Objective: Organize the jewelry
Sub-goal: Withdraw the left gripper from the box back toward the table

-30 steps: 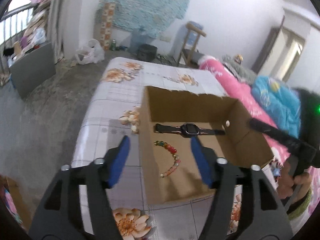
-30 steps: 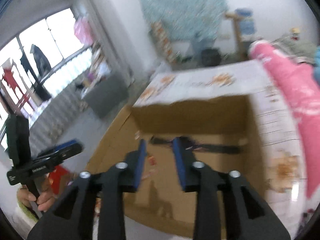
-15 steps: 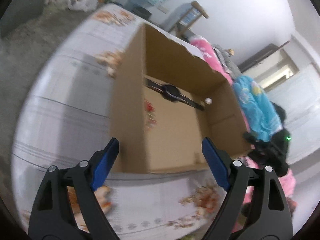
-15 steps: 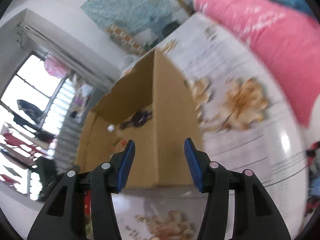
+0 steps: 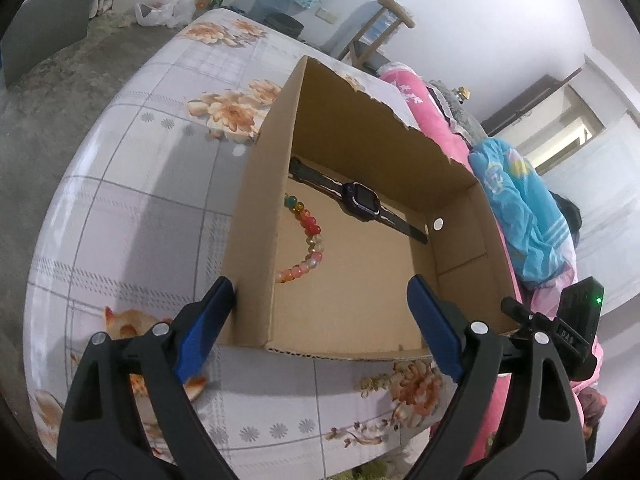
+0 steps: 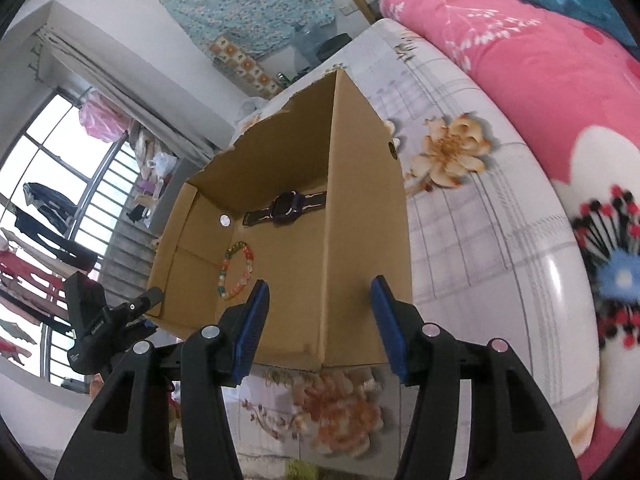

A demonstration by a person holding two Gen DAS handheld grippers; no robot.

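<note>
An open cardboard box (image 5: 256, 220) (image 6: 364, 220) stands on the flowered table (image 5: 140, 220). On its floor lie a dark wristwatch (image 5: 360, 202) (image 6: 286, 208) along the far wall and a multicoloured bead bracelet (image 5: 308, 236) (image 6: 236, 270) beside the left wall. My left gripper (image 5: 320, 312) is open wide across the near left corner, one finger outside the left wall, the other over the box's inside. My right gripper (image 6: 320, 320) is open across the right wall's near end, with one finger on each side of it. Neither holds anything.
A pink flowered quilt (image 6: 540, 80) and a blue garment (image 5: 516, 208) lie on the bed along the table's right side. A wooden stool (image 5: 384, 20) and a water jug stand at the far wall. A barred window (image 6: 60, 200) is on the left.
Both grippers have sunk toward the box's near edge and opened wider. The left now spans the left corner. The right has swung over to the right wall and rolled.
</note>
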